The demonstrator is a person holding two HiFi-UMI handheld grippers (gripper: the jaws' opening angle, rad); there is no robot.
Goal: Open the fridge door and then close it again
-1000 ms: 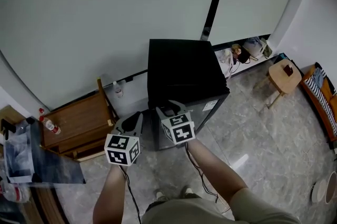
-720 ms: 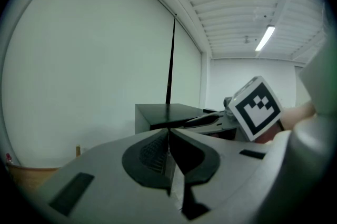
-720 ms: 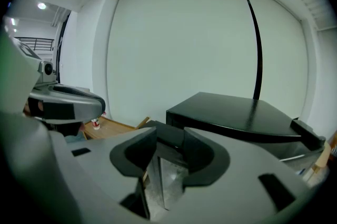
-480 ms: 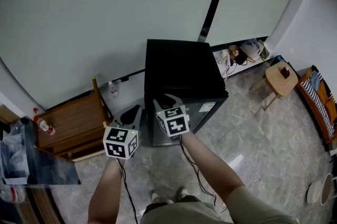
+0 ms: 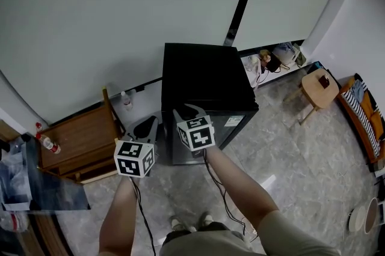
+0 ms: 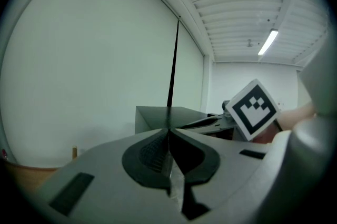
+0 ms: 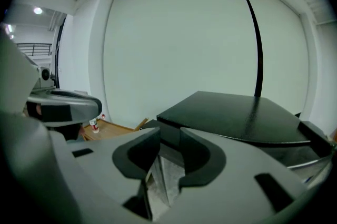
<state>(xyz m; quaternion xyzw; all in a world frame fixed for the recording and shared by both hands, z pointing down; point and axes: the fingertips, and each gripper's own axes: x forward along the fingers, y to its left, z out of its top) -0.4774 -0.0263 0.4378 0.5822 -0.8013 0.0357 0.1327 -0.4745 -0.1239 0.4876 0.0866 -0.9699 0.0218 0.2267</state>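
Observation:
A small black fridge [image 5: 204,77] stands against the white wall with its door shut. My right gripper [image 5: 187,110] is at the fridge's front left top corner. In the right gripper view the jaws [image 7: 169,136] have just been closing and still stand slightly apart. The corner edge of the fridge [image 7: 237,115] shows in the gap, and I cannot tell whether the pads touch it. My left gripper [image 5: 147,125] hangs left of the fridge, shut with nothing in it. In the left gripper view its jaws [image 6: 169,131] meet, with the fridge [image 6: 158,112] beyond.
A low wooden table [image 5: 78,146] with a bottle [image 5: 47,143] stands at the left. Another bottle [image 5: 125,101] sits by the wall. A wooden stool [image 5: 319,86] and some clutter [image 5: 277,59] are to the fridge's right. Cables trail down from both grippers.
Both grippers have edged a little forward toward the fridge. The right one has come up to its front left top corner. The fridge door has not moved.

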